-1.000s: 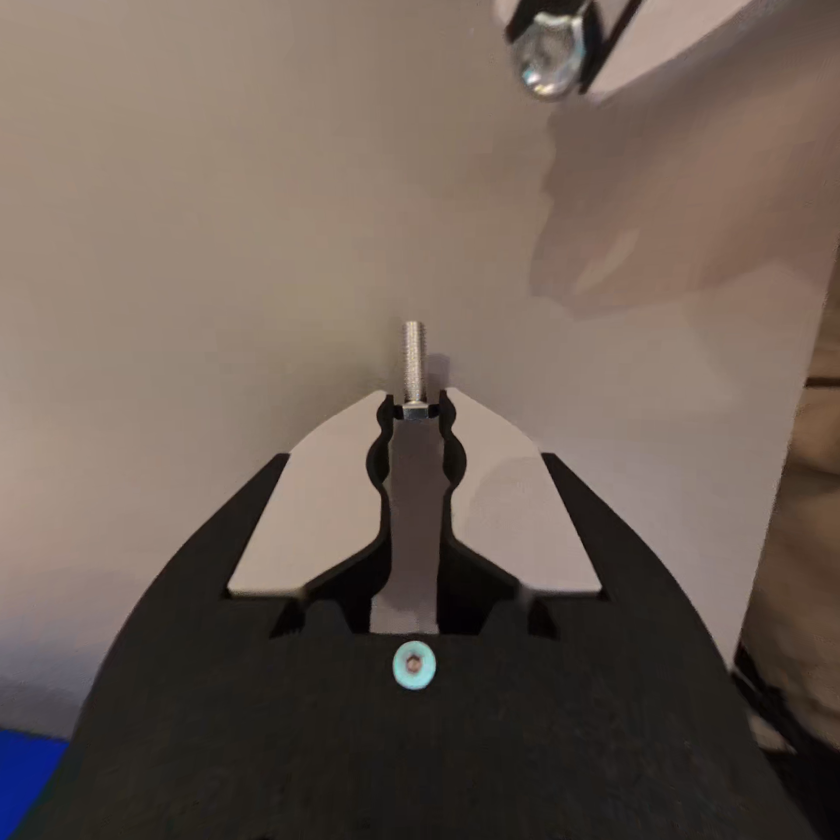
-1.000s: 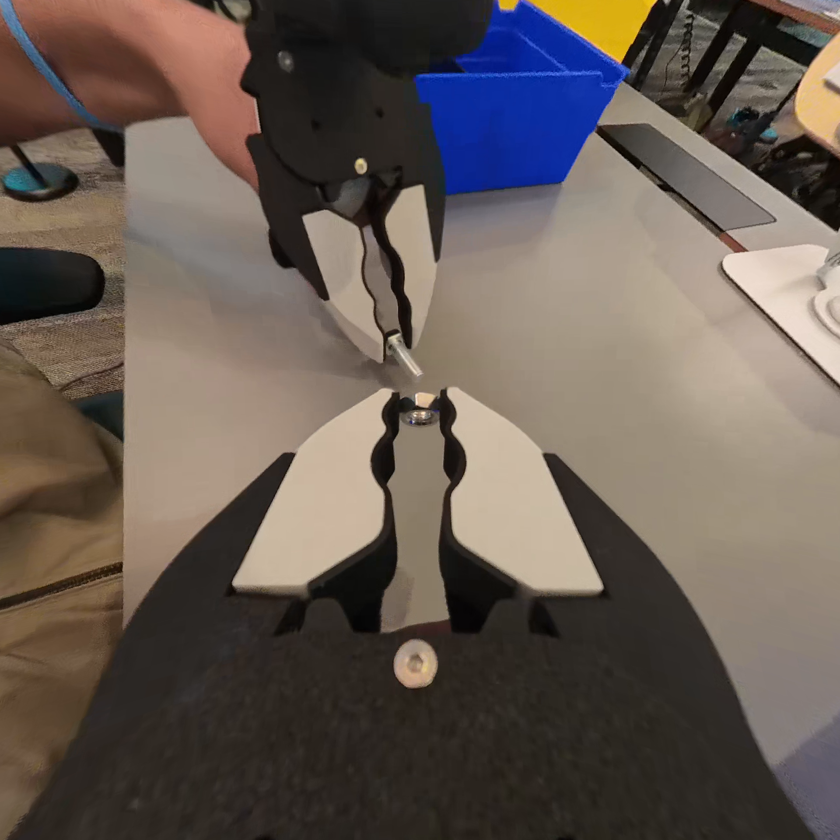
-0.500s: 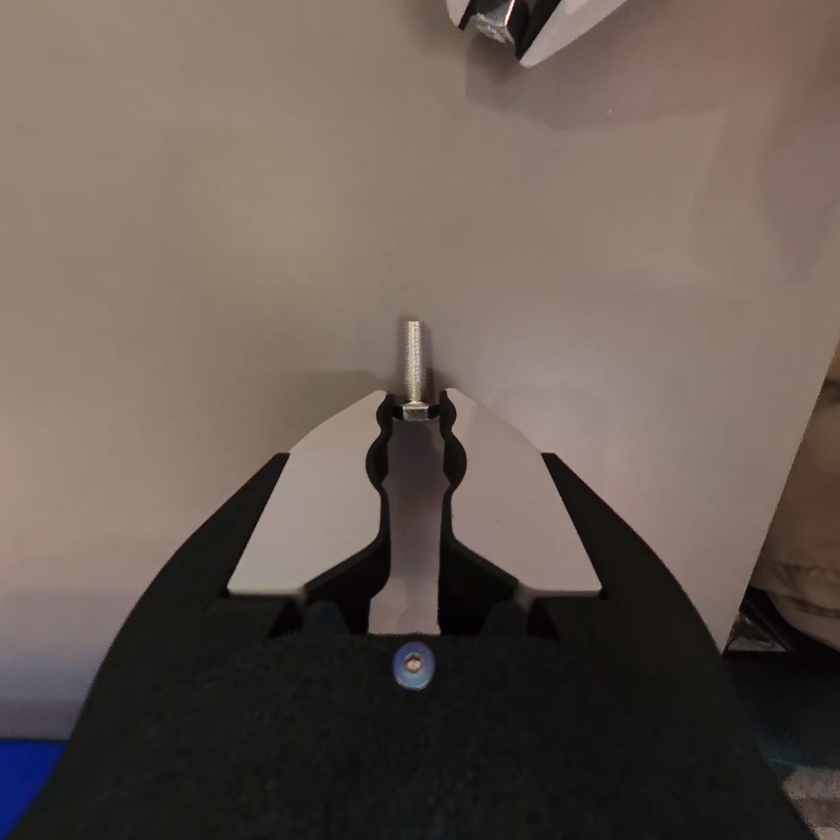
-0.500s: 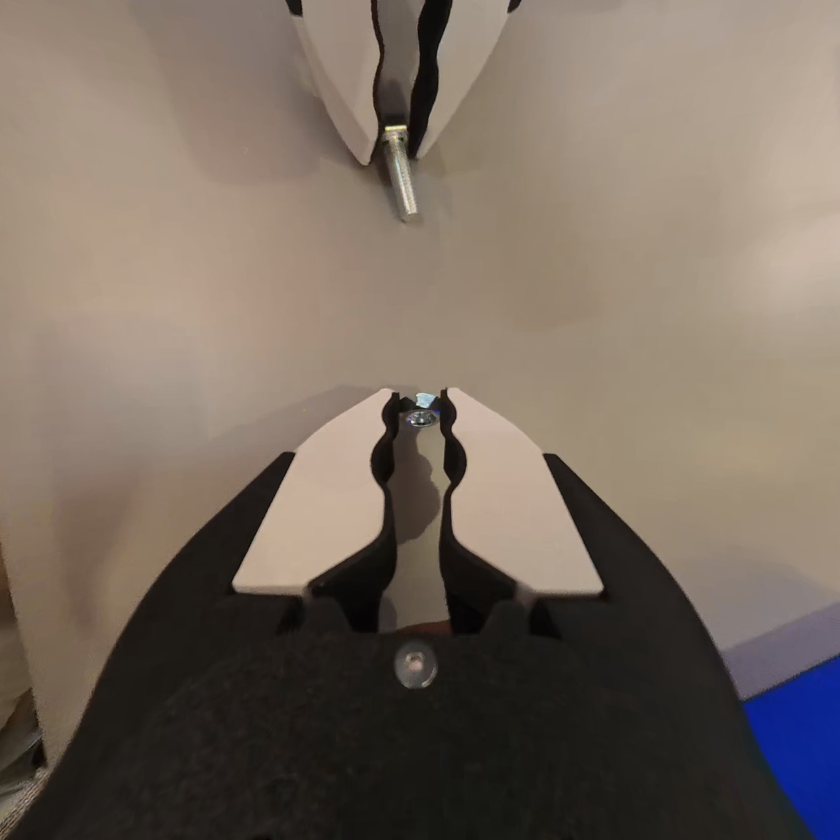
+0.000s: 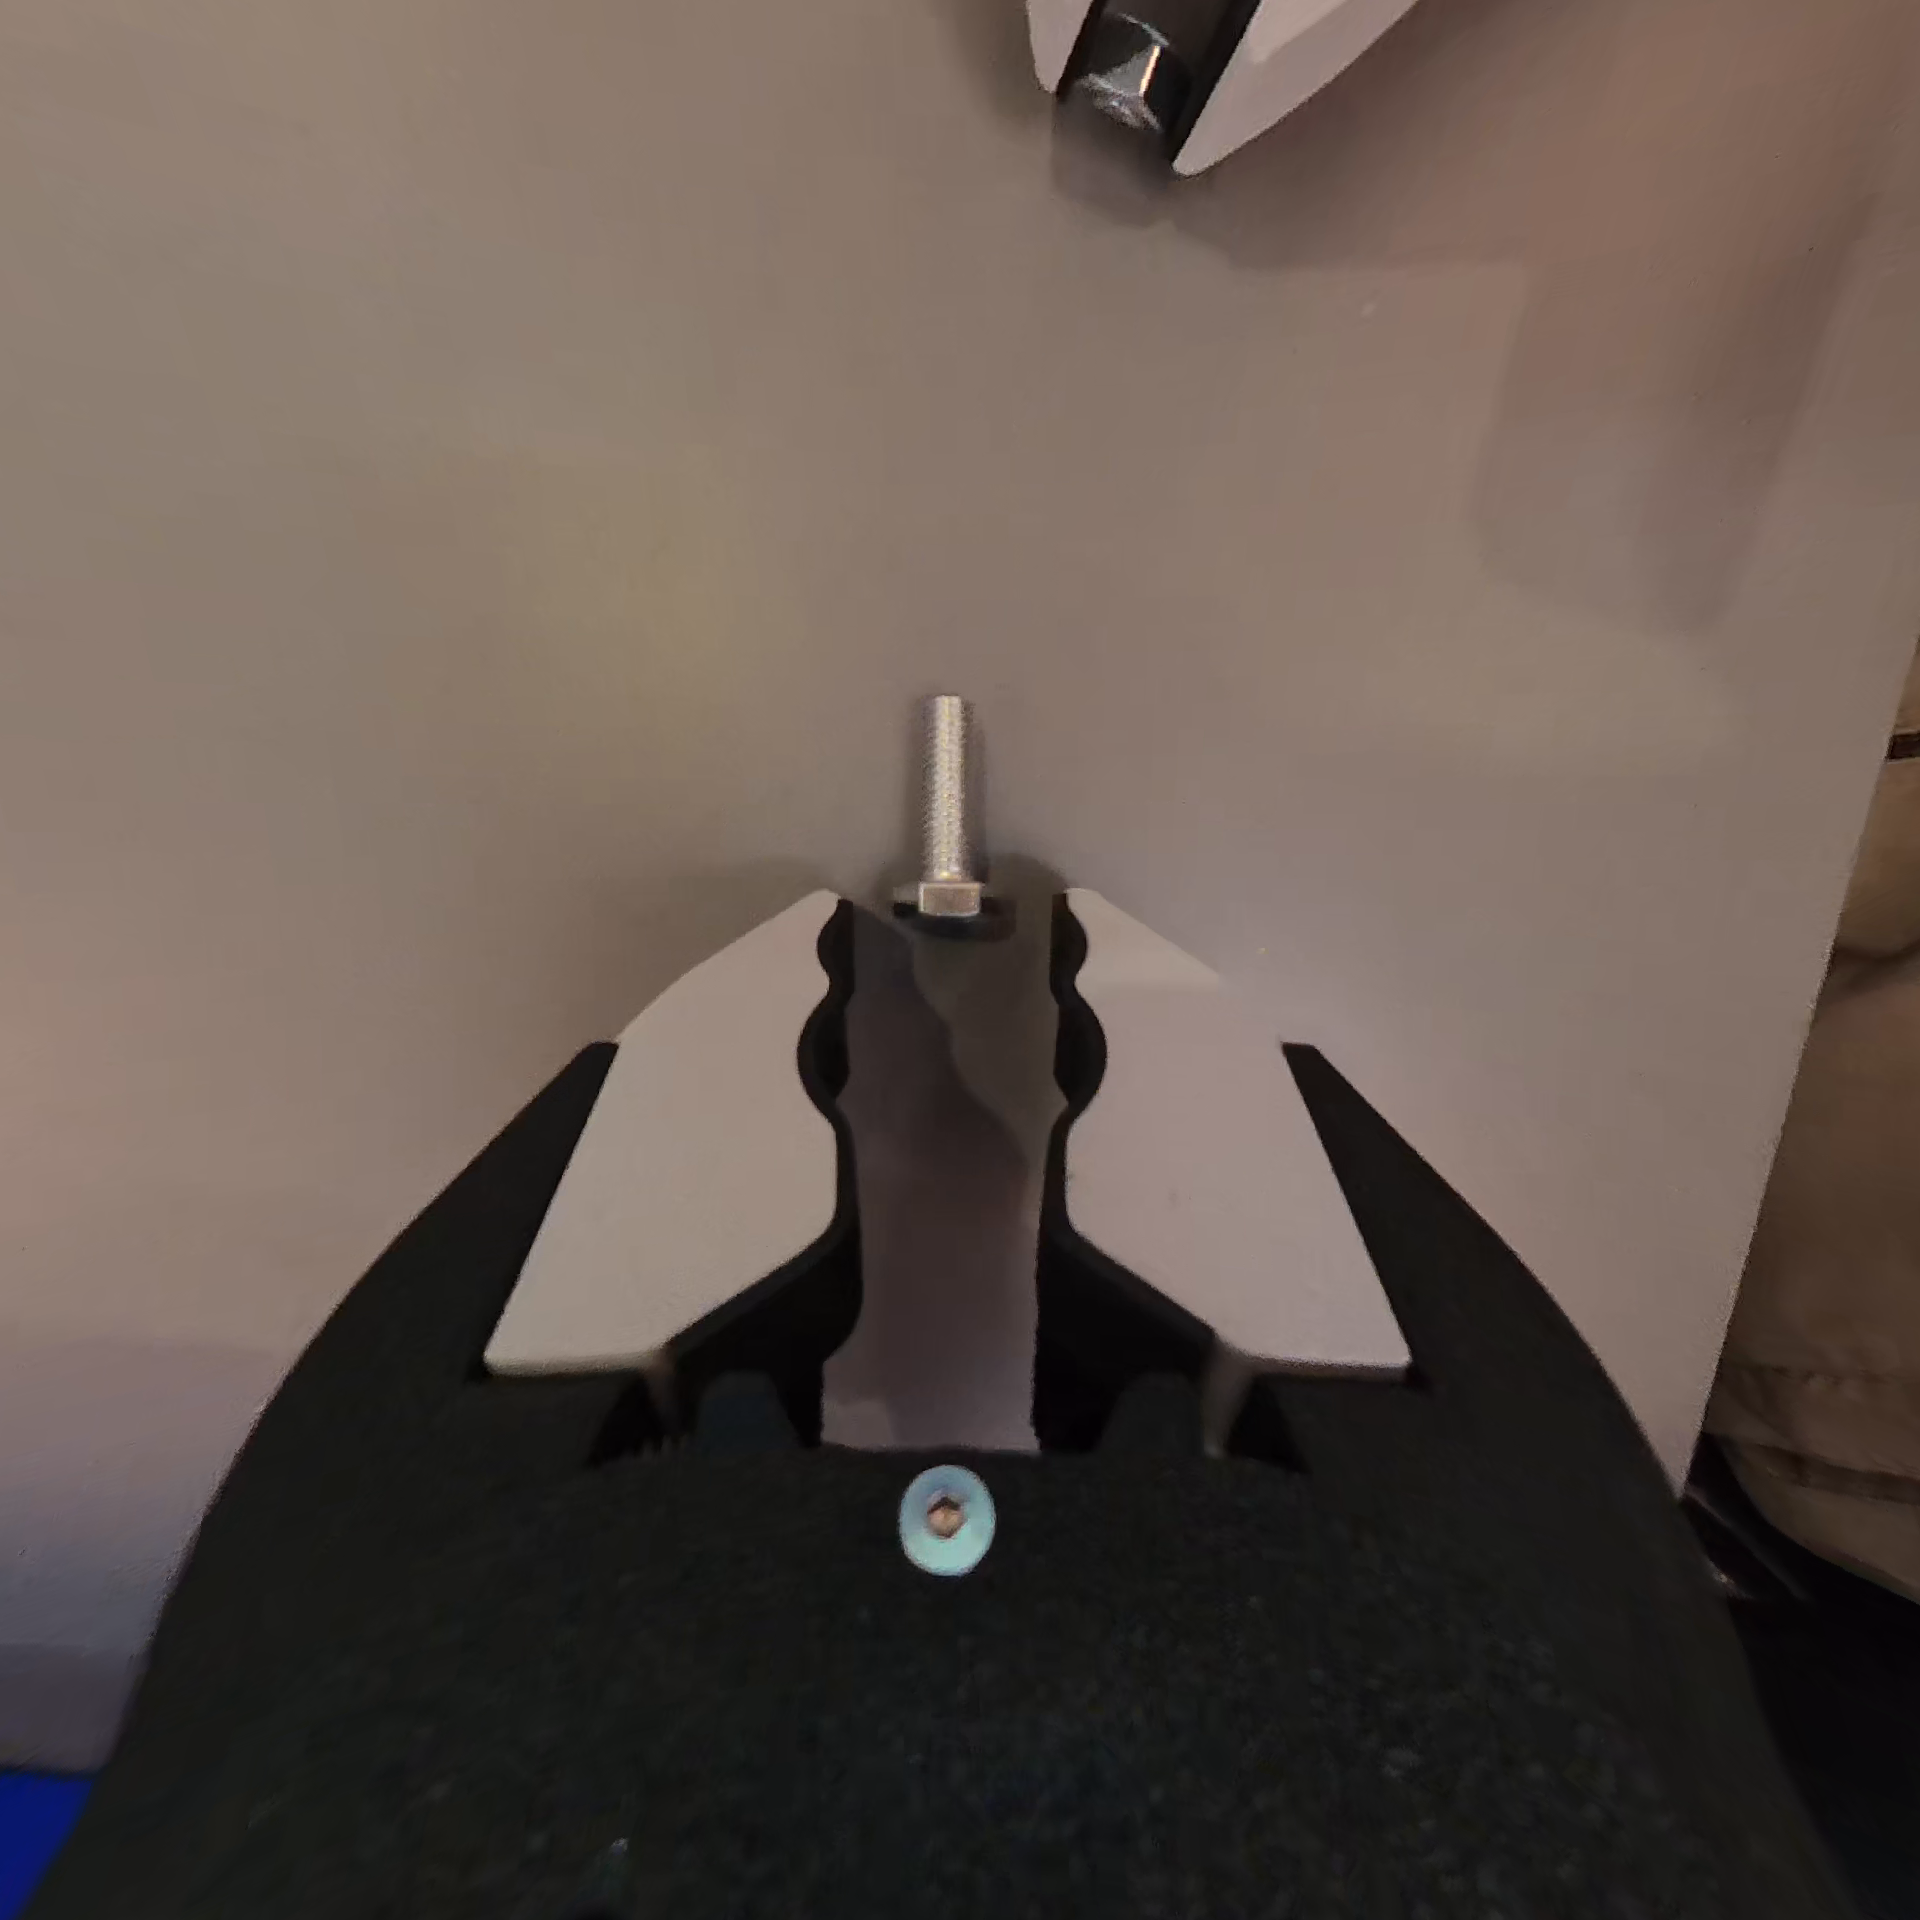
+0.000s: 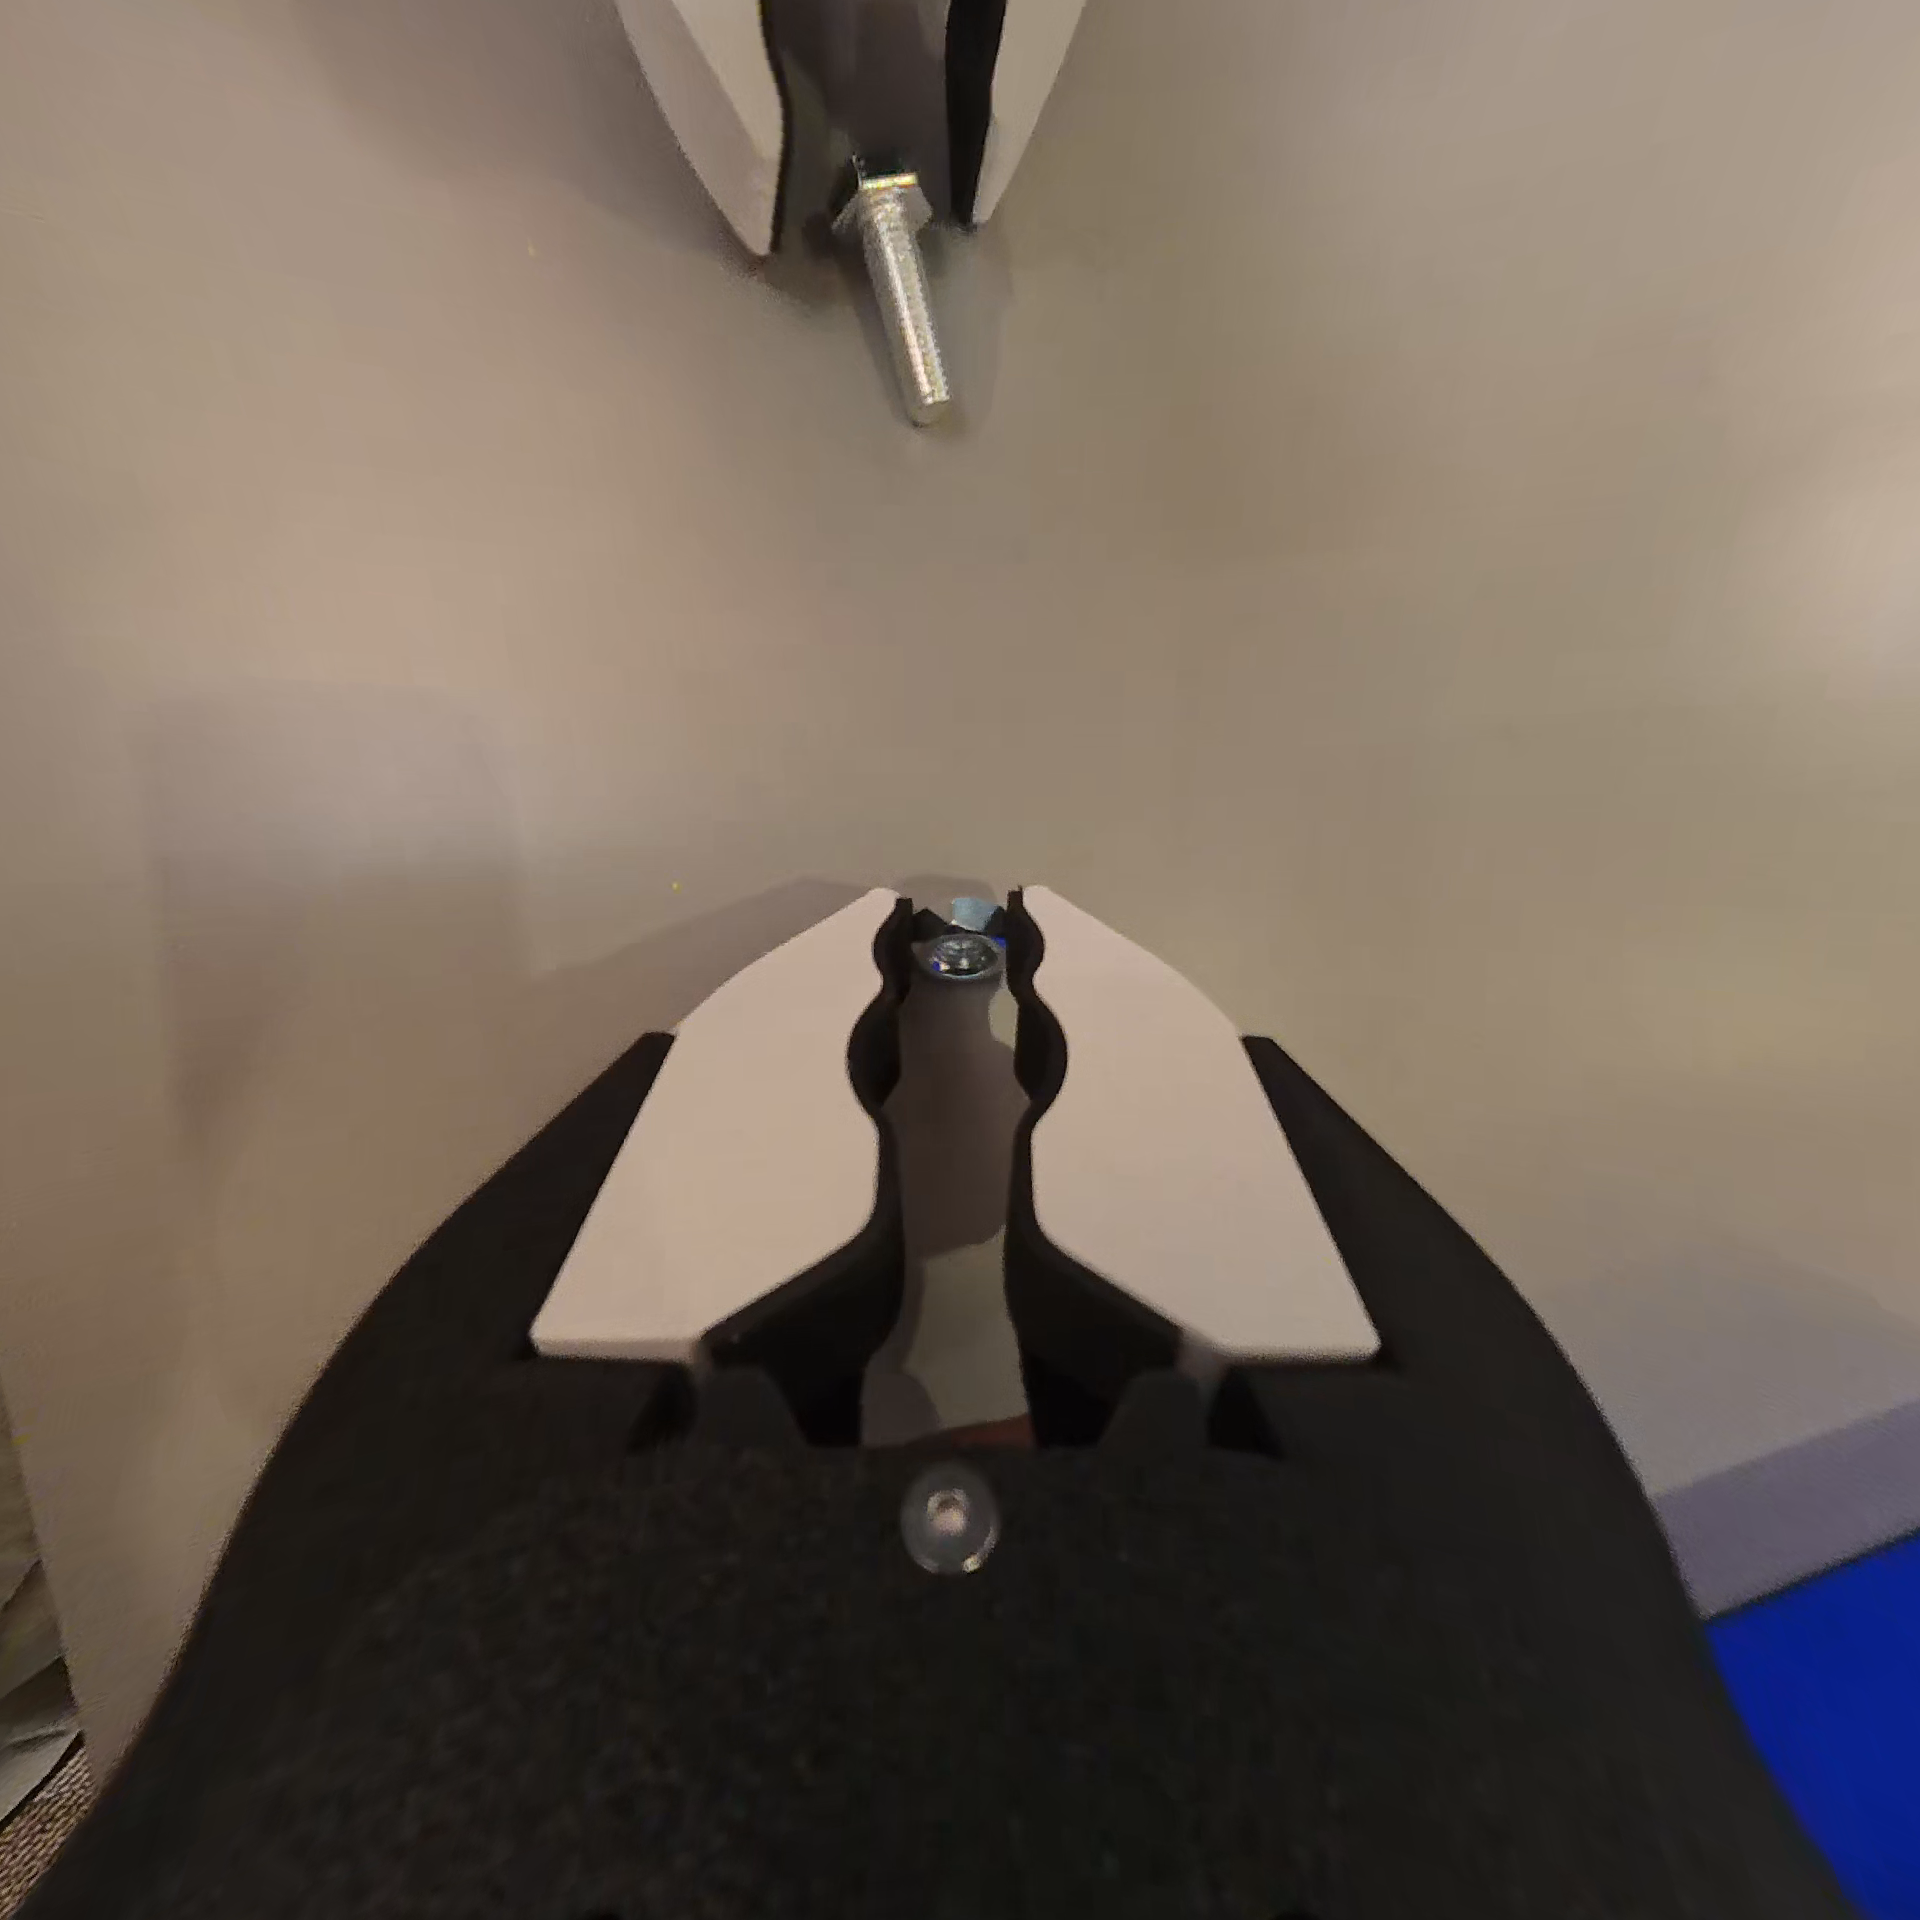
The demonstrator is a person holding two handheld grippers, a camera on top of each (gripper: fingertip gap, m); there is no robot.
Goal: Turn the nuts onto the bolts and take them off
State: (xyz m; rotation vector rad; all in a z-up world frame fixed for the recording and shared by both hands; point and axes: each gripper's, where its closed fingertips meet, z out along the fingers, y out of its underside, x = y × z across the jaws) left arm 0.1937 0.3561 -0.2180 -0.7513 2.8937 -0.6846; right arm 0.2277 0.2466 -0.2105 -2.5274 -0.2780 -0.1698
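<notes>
Two tools face each other over the grey desk (image 5: 520, 520). Left tool (image 5: 951, 909): fingers spread, with gaps either side of the bolt (image 5: 945, 821) head; bolt lies on the desk, shaft pointing toward the right tool. Right tool (image 6: 961, 904): fingers pressed together, pinching the nut (image 6: 961, 951) at the tips, well apart from the bolt.

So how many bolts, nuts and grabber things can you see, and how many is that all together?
Bolts: 1, the silver bolt, lying on the grey table
Nuts: 1, the silver nut
Grippers: 2, the left gripper and the right gripper
Total: 4
</notes>
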